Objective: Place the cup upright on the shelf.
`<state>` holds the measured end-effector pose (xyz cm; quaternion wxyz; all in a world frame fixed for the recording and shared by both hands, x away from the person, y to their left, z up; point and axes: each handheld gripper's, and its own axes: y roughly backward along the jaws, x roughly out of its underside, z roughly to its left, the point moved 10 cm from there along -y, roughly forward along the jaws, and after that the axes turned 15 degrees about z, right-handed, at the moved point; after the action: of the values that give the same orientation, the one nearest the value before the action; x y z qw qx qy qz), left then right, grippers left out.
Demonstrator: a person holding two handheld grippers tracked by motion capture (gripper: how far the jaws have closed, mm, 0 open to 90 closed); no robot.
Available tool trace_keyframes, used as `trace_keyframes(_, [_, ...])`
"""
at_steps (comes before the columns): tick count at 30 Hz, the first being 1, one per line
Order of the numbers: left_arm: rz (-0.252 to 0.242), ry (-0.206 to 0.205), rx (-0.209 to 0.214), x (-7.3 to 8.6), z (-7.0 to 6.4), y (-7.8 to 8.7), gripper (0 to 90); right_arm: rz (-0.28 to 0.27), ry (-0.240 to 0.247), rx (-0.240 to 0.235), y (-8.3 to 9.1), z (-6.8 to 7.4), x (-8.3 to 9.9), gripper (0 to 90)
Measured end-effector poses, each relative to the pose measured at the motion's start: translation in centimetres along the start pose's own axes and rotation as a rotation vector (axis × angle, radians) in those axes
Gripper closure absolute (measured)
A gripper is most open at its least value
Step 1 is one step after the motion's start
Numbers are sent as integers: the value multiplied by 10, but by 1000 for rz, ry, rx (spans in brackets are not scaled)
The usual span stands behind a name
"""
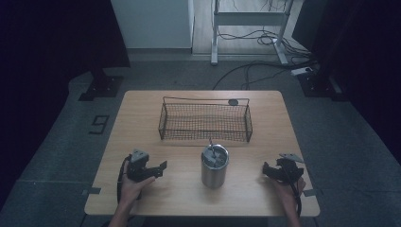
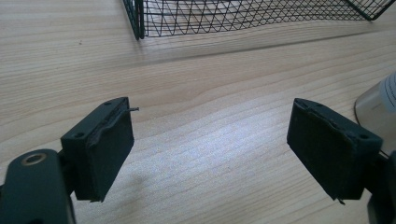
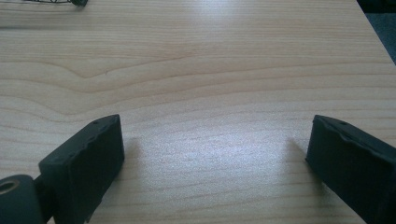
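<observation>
A: Both grippers sit low at the near edge, left gripper (image 1: 158, 168) and right gripper (image 1: 267, 171), each w/ jaws wide apart, nothing between them. Steel cup (image 1: 214, 166) stands upright mid-counter, between the two, just in front of the wire basket (image 1: 205, 122).

B: Risk?

A: Cup's tall and smooth, w/ something thin sticking up out of its top. Grab it high or off-centre and it prob tips or slides; squeeze w/ one pad only and it could spin out. Lift too low and the cup could clip the basket rim.

B: Views differ?

A: High view gives the whole layout. Left gripper view catches just the cup's edge (image 2: 376, 112) at its right, plus the basket corner (image 2: 140, 18). Right gripper view shows bare counter (image 3: 210, 93) ahead, so that gripper isn't aimed at the cup yet.
</observation>
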<state>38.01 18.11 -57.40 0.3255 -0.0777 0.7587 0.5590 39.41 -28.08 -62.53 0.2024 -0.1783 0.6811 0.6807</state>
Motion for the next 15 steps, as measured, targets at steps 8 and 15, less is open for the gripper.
trace_keyframes(8, [-15, -2, 5, -3, -3, 5, 148, 0, 0, 0, 0, 0, 0, 40])
trace_keyframes(15, [-32, -39, 28, -7, -21, 12, 148, 0, 0, 0, 0, 0, 0, 40])
